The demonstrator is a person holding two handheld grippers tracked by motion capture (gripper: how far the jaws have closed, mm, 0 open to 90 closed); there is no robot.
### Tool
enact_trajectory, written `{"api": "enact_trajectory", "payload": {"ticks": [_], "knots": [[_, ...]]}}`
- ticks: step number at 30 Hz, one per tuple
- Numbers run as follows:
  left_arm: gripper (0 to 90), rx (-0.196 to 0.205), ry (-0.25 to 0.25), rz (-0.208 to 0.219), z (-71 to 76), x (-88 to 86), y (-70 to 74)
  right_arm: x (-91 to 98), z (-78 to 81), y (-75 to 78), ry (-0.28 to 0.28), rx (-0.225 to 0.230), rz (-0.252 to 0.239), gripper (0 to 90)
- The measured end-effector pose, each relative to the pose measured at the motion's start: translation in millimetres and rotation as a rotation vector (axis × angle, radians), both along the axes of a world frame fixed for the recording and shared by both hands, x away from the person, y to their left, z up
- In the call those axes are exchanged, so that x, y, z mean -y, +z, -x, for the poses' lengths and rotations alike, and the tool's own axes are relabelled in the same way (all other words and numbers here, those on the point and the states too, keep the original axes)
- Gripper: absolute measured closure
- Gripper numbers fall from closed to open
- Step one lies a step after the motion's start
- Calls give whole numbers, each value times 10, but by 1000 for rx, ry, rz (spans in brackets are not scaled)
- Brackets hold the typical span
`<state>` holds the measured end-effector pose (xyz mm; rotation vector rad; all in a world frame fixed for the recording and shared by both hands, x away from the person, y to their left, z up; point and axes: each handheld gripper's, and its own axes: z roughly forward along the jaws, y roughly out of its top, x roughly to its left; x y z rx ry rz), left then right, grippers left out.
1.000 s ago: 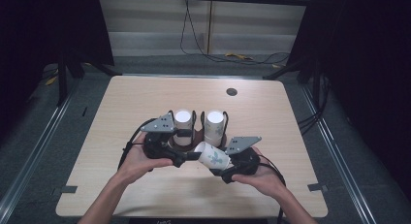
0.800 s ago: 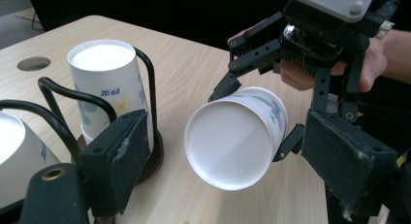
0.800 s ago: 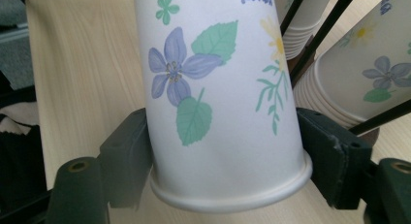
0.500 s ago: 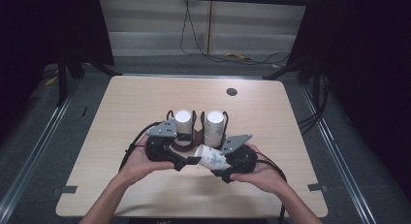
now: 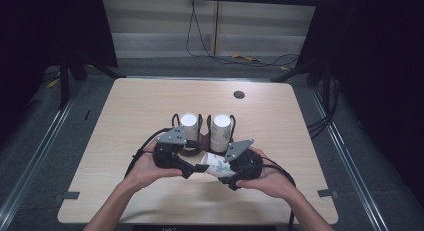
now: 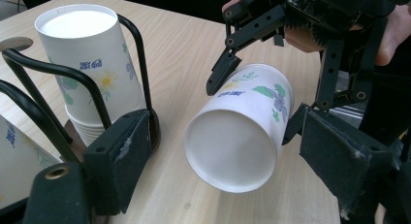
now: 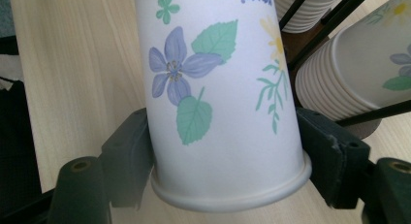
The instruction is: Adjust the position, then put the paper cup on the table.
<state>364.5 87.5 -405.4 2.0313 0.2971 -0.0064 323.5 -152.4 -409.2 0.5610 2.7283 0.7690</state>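
Lying on its side above the near surface (image 5: 125, 116), paper cup (image 6: 240, 132) clamped near its rim by right gripper (image 6: 257, 95). Left gripper (image 6: 220, 161) open, jaws just been closing, flanking the cup's base without pressing. Cup stacks (image 5: 220, 128) just beyond.

Small blue print sits on the paper cup (image 6: 242, 122) and on the stacked cups (image 6: 92, 69) — too blurred to read.

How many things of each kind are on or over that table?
Stacks of paper cups in the wire rack: 2
Single paper cup held in the right tongs: 1
Wire rack: 1
Tongs: 2
Total: 6
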Motion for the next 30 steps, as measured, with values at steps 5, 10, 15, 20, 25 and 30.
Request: {"api": "enact_trajectory", "payload": {"ticks": [5, 10, 15, 20, 25, 30], "knots": [[185, -6, -20, -20, 4, 22, -25, -22, -1, -5, 17, -5, 11, 266], [186, 0, -27, -30, 9, 42, -34, -46, -6, 12, 32, -1, 30, 267], [204, 8, -21, -25, 9, 42, -32, -78, -7, 31, 48, -3, 36, 266], [214, 3, -39, -37, 23, 68, -48, -128, -21, 45, 66, 6, 45, 267], [221, 8, -61, -70, 34, 102, -80, -176, -14, 67, 91, 4, 77, 267], [231, 10, -91, -91, 49, 123, -95, -210, -11, 69, 109, -3, 97, 267]]}}
